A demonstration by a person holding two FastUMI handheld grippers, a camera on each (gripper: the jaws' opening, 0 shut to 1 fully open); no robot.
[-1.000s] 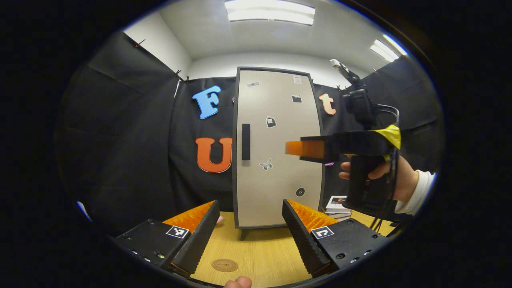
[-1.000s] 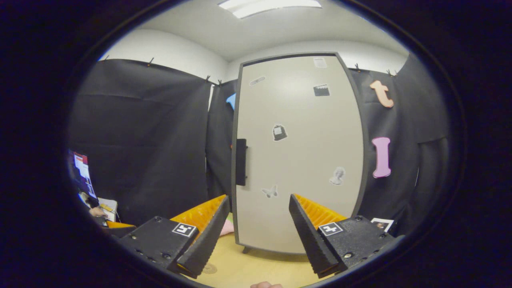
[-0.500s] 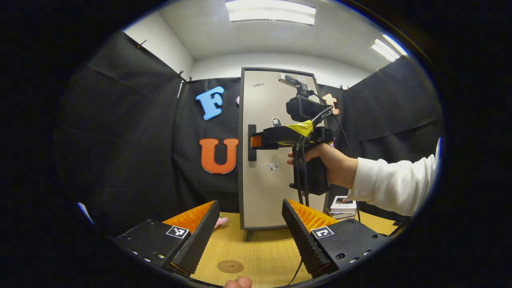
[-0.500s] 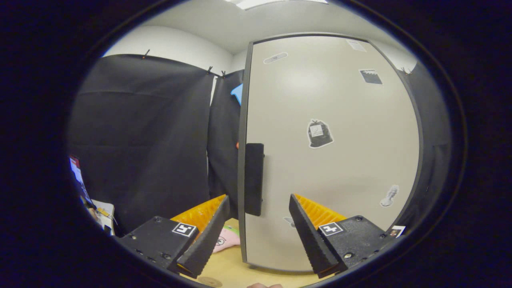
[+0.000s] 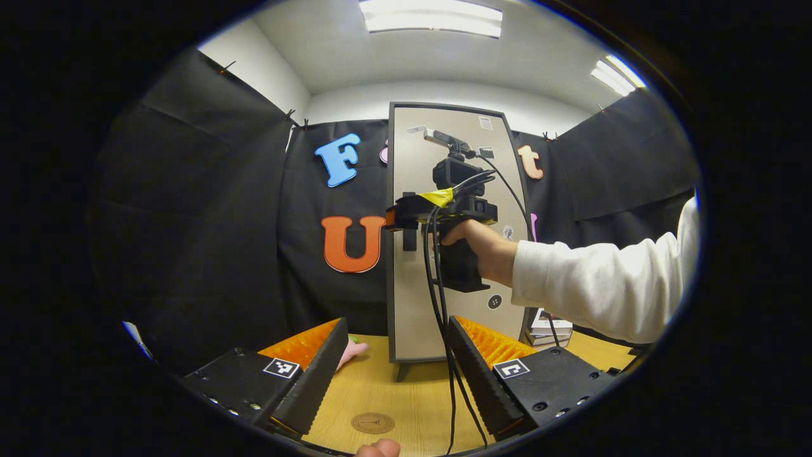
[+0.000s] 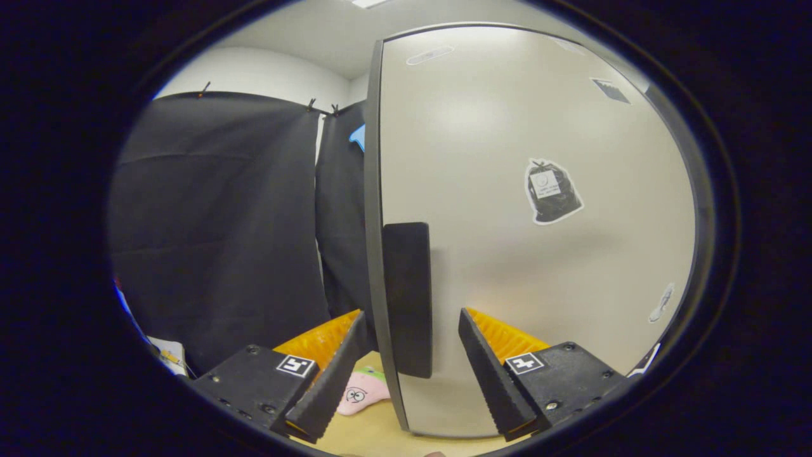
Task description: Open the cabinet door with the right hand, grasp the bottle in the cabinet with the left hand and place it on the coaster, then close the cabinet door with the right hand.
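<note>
The cabinet door (image 6: 539, 254) stood shut, tall and pale in a dark frame, on the wooden table (image 5: 406, 400) against the black cloth wall. In the right gripper view the right gripper (image 6: 409, 355) was up close to the door with its fingers spread wide apart, and the dark upright handle (image 6: 409, 298) at the door's left edge lay between them, its lower end level with the fingertips; neither finger looked to be pressing on it, though from this angle contact could not be ruled out. In the left gripper view the same right gripper (image 5: 396, 219) showed farther off, held at handle height by a hand (image 5: 476, 244) in a white sleeve (image 5: 602, 285), with black cables (image 5: 441, 330) hanging from it down to the table. The left gripper (image 5: 393, 362) hung low over the table in front of the cabinet, well back from the door, its fingers apart and holding nothing. The round brown coaster (image 5: 373, 423) lay on the table just beyond and between the left gripper's fingers. The bottle was behind the shut door, so its place inside could not be told. A small pink toy (image 6: 361, 392) lay on the table left of the cabinet's foot, and a short stack of books (image 5: 550, 325) lay to the cabinet's right. A sticker of a black bag (image 6: 552, 190) sat on the door.
</note>
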